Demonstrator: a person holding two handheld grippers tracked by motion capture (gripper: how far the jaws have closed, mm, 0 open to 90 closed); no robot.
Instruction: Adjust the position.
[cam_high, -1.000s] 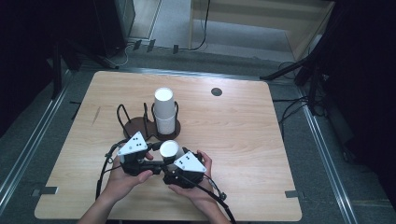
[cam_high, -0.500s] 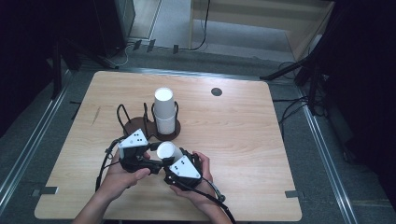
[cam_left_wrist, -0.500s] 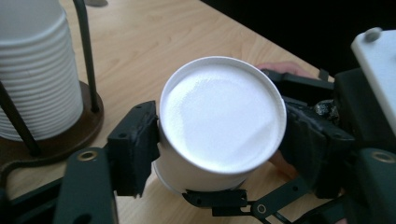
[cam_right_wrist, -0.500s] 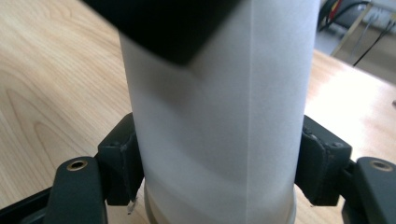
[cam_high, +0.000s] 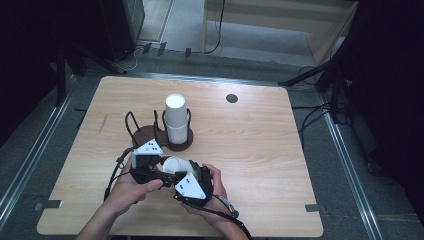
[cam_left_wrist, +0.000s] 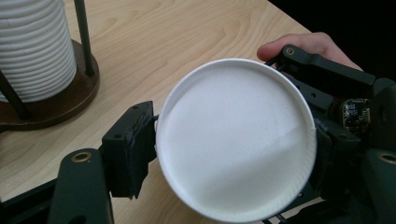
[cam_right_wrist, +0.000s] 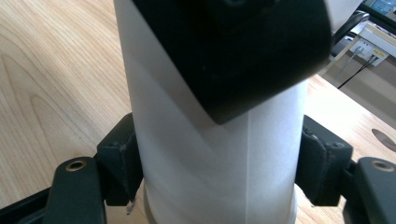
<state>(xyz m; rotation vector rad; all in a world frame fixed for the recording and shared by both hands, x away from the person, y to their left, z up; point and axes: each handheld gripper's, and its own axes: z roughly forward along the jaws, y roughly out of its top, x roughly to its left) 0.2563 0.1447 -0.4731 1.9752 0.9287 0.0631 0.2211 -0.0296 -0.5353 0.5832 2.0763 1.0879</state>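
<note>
Both grippers meet low on the wooden table (cam_high: 260, 145): the left gripper (cam_high: 159, 169) and right gripper (cam_high: 186, 176) each squeeze one white paper cup (cam_high: 172, 165), near the cup stack (cam_high: 176, 117). Left gripper view: its black jaws press the cup's round bottom. Right gripper view: its jaws press the cup's side.

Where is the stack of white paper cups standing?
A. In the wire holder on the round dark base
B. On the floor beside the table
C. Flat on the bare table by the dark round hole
A: the stack of white paper cups stands upright between the wire holder's loops on its round dark base.
</note>
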